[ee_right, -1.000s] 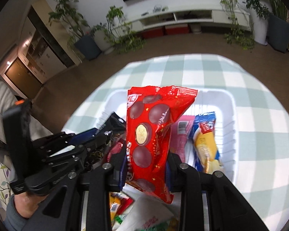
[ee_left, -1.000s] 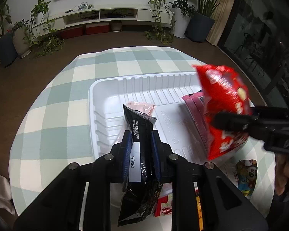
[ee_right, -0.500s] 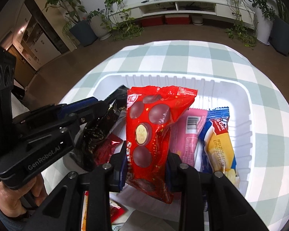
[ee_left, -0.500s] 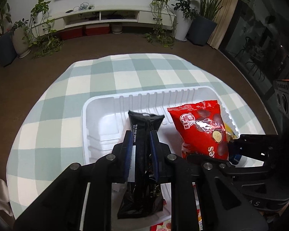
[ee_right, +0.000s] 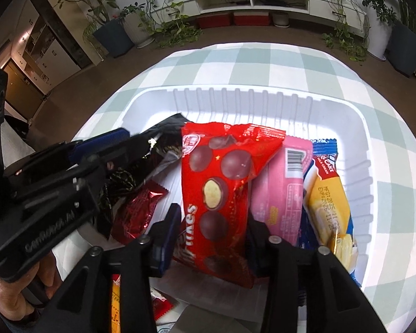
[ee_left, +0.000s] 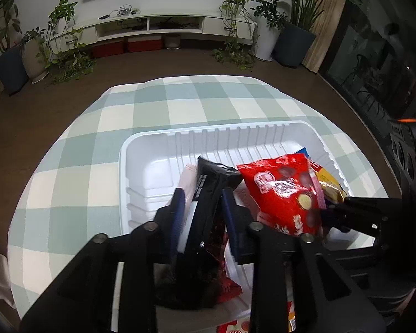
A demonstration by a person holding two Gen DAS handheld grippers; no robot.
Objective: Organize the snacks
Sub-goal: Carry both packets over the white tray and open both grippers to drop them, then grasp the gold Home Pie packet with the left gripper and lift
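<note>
Both hand-held grippers just let their jaws spread: left hand-held gripper (ee_left: 203,216) loose around the black packet (ee_left: 208,194), right hand-held gripper (ee_right: 212,222) around the red bag (ee_right: 219,183), dropping them in the white tray (ee_right: 357,127), bag at 3 o'clock of packet.

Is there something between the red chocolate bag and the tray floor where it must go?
Partly. The red chocolate bag leans on the pink packet, already inside the white tray. Bare tray floor shows to its left, beside the black packet.
</note>
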